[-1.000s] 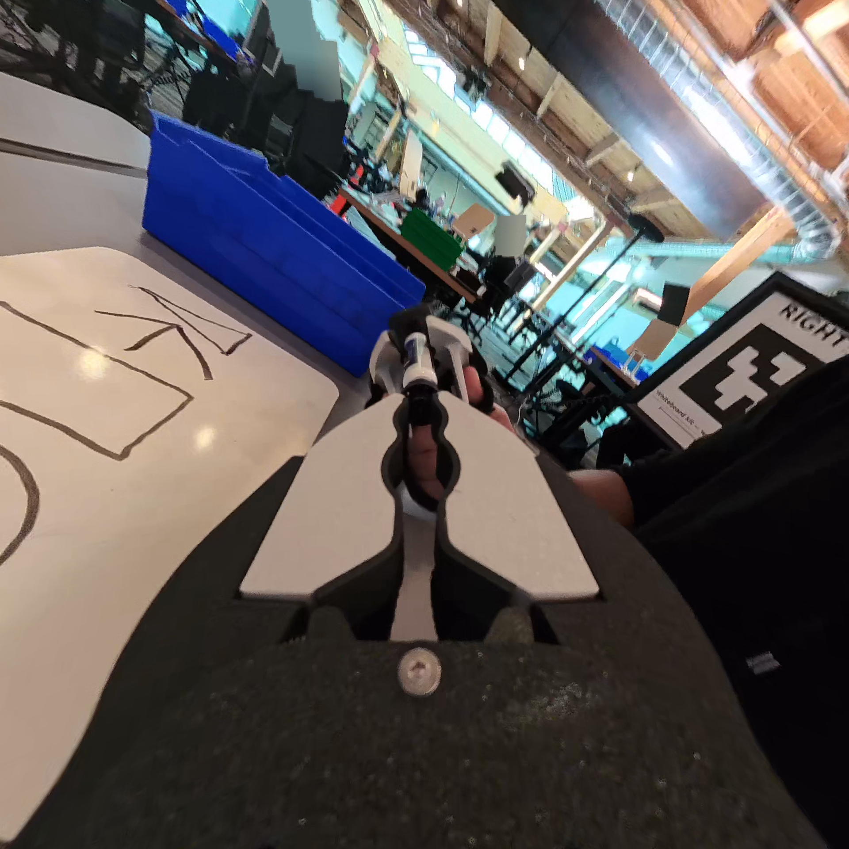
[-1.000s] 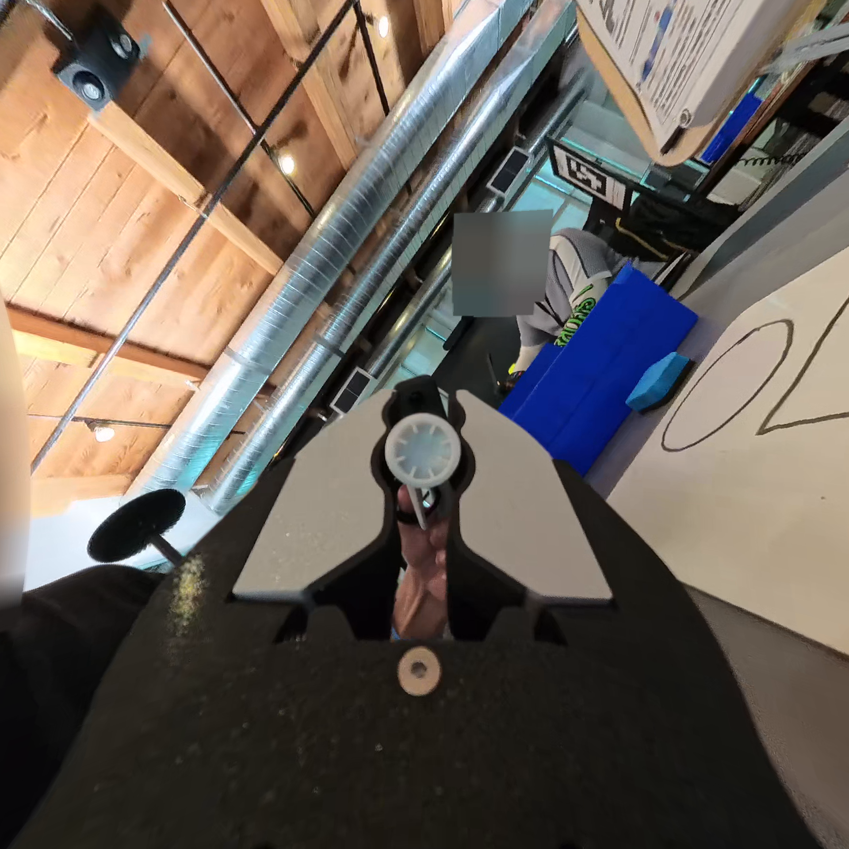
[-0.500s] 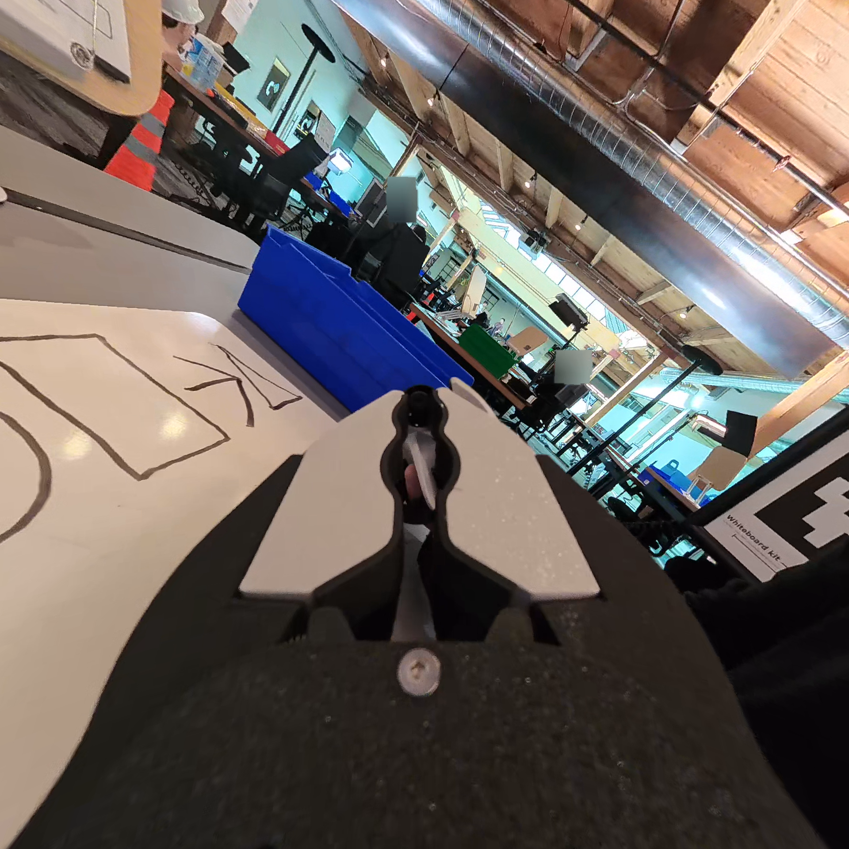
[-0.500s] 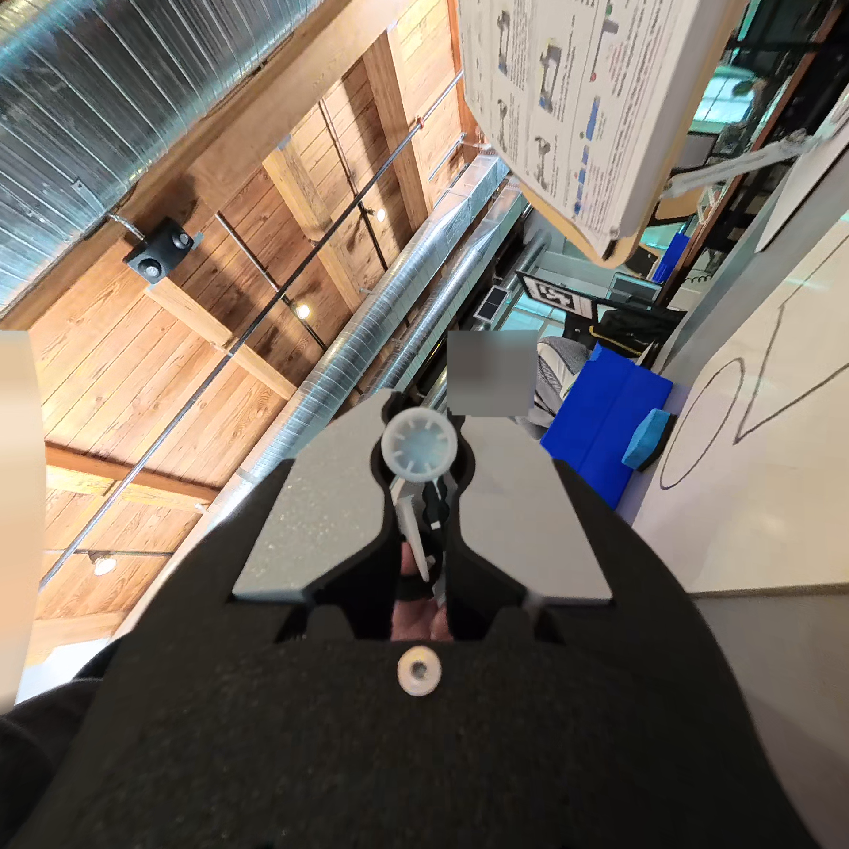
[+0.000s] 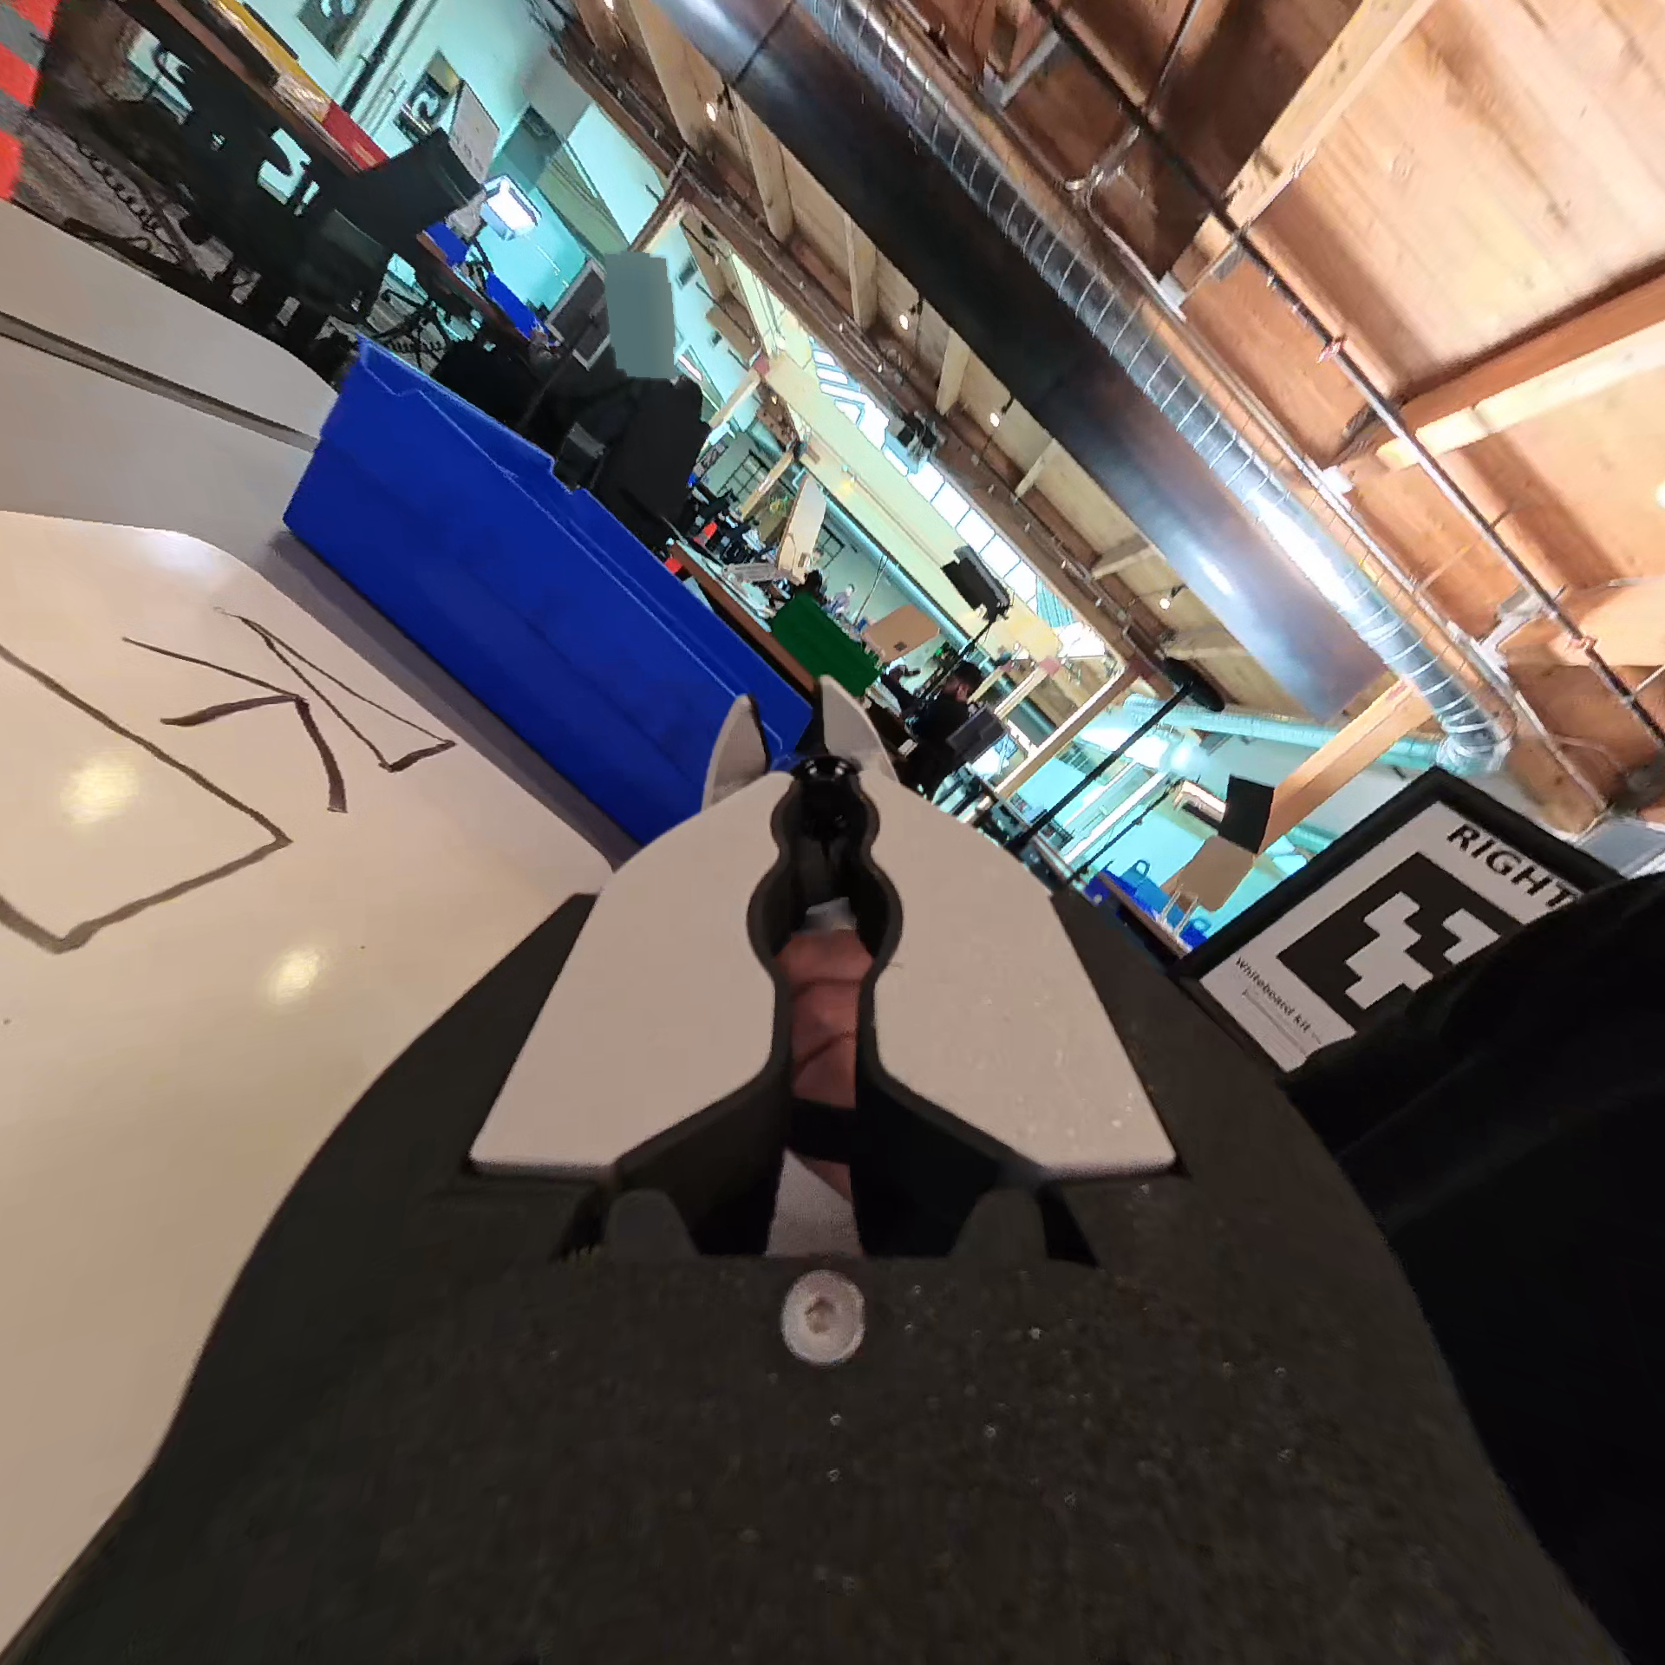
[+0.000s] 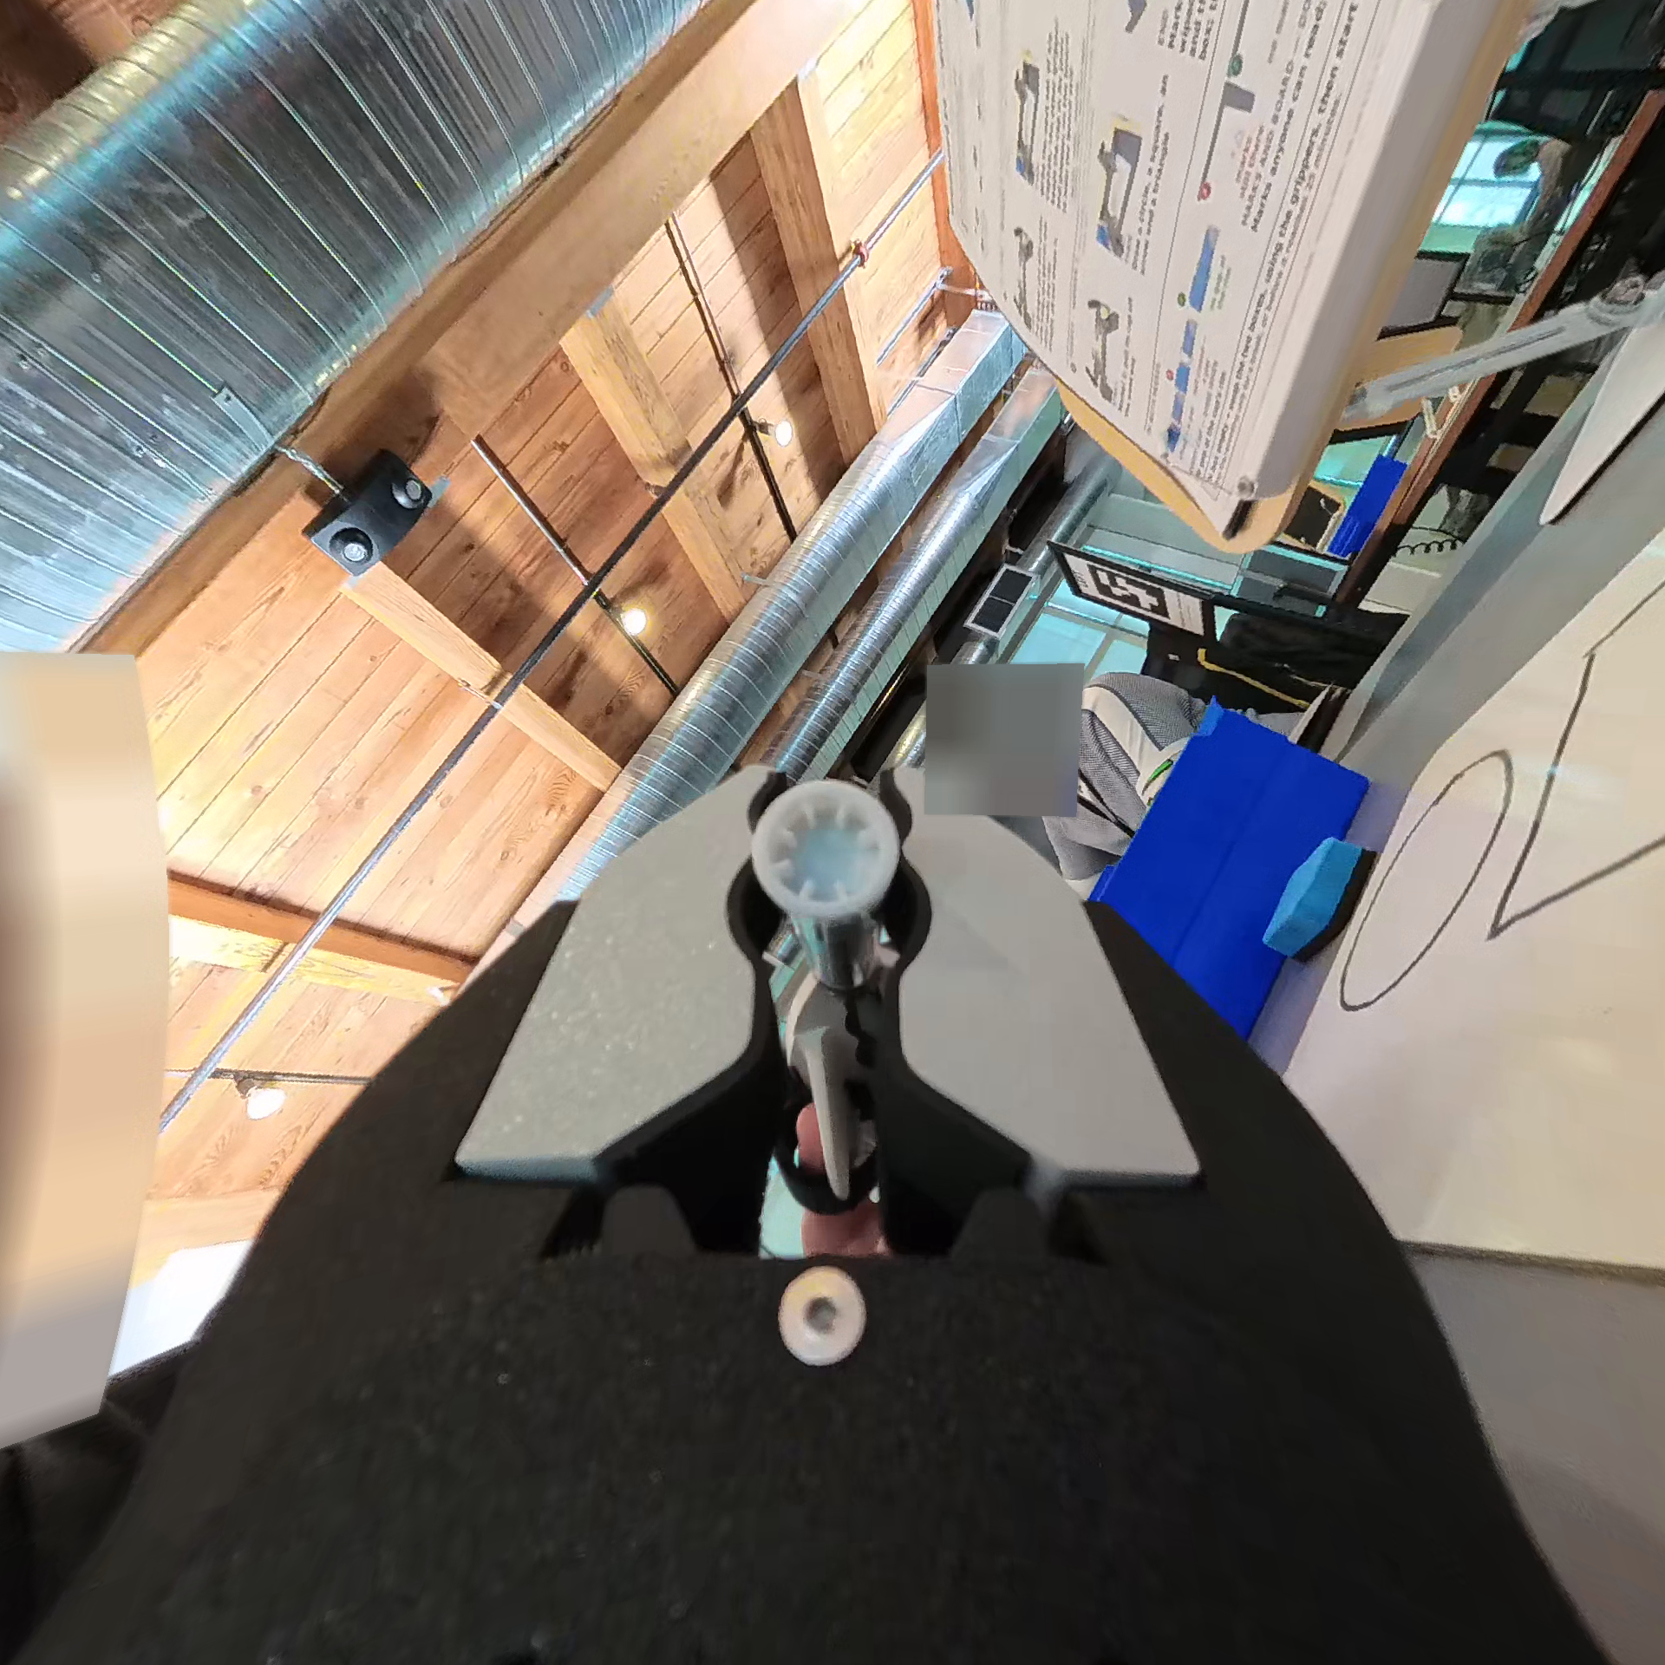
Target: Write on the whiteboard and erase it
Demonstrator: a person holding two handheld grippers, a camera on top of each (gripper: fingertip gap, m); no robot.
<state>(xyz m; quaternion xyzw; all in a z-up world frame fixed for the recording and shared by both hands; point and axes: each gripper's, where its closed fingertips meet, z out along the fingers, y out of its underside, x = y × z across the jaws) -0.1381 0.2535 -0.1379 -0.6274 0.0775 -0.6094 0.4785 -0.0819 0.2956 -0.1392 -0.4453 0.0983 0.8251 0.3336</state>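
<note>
**Q:** Which step are you on?

**A:** I judge the writing done. On the left of my left wrist view the whiteboard (image 5: 180, 991) lies flat on the table with black drawn outlines (image 5: 225, 775) on it, none wiped yet. A blue bin (image 5: 504, 595) stands just beyond its far edge. My guess is that I am capping the marker between the two grippers.

**Q:** What are the jaws doing?

**A:** The left gripper (image 5: 827, 788) is clenched on a small black piece (image 5: 829, 773). Whether that is the cap or the pen's end, I cannot tell. The right gripper (image 6: 824, 793) is clamped on the marker (image 6: 824, 847), whose ribbed grey end faces my camera.

**Q:** How are they held?

**A:** Both are lifted off the board and rolled steeply, tips aimed up toward the ceiling beams and ducts.

**Q:** What comes next?

**A:** The marker has to be set down to free one gripper. Then I would go for the blue eraser (image 6: 1315, 896), which lies at the right, touching the bin, by the board's far edge. It needs a flat, firm grip for wiping.
</note>
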